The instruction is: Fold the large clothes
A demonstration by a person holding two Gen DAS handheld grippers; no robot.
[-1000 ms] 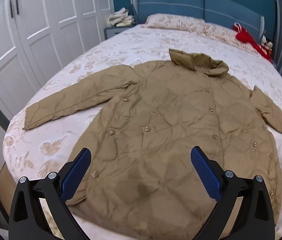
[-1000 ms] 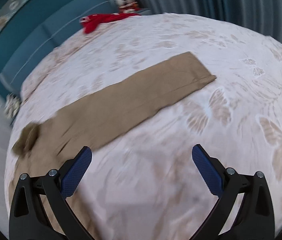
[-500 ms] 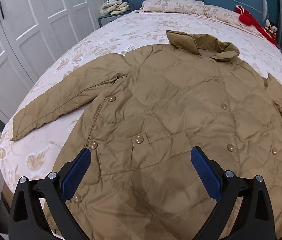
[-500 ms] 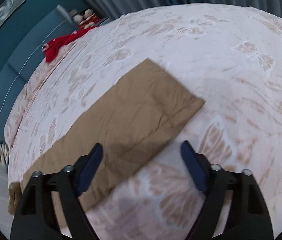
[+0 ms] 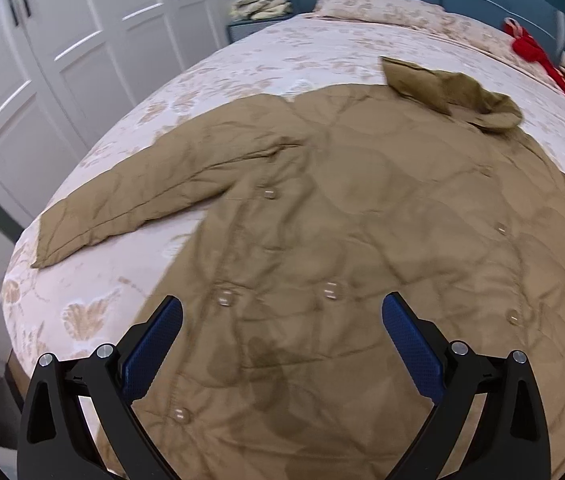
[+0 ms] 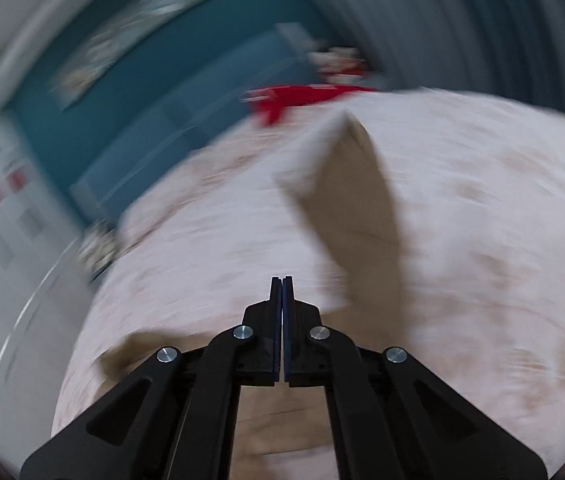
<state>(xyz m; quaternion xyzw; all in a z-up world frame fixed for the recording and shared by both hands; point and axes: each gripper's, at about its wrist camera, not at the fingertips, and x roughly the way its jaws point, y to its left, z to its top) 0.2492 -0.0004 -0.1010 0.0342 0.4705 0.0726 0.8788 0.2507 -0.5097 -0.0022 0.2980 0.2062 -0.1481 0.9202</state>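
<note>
A large tan quilted coat (image 5: 362, 240) lies buttoned and face up on the bed, collar toward the headboard, its left sleeve (image 5: 130, 208) spread out to the side. My left gripper (image 5: 282, 320) is open and empty, just above the coat's lower front. My right gripper (image 6: 281, 292) is shut. The coat's other sleeve (image 6: 354, 208) stands lifted off the bedspread, running from beside the gripper up and away. The view is blurred and I cannot see cloth between the pads.
The bed (image 5: 266, 64) has a pale floral spread and pillows (image 5: 378, 8). A red garment (image 5: 530, 46) lies near the headboard, also in the right wrist view (image 6: 298, 98). White wardrobe doors (image 5: 66, 52) stand at the left, with a nightstand holding folded cloth (image 5: 260, 2).
My right gripper went from wide open over the flat sleeve to shut, and the sleeve now rises off the bed. My left gripper moved closer over the coat and stayed open.
</note>
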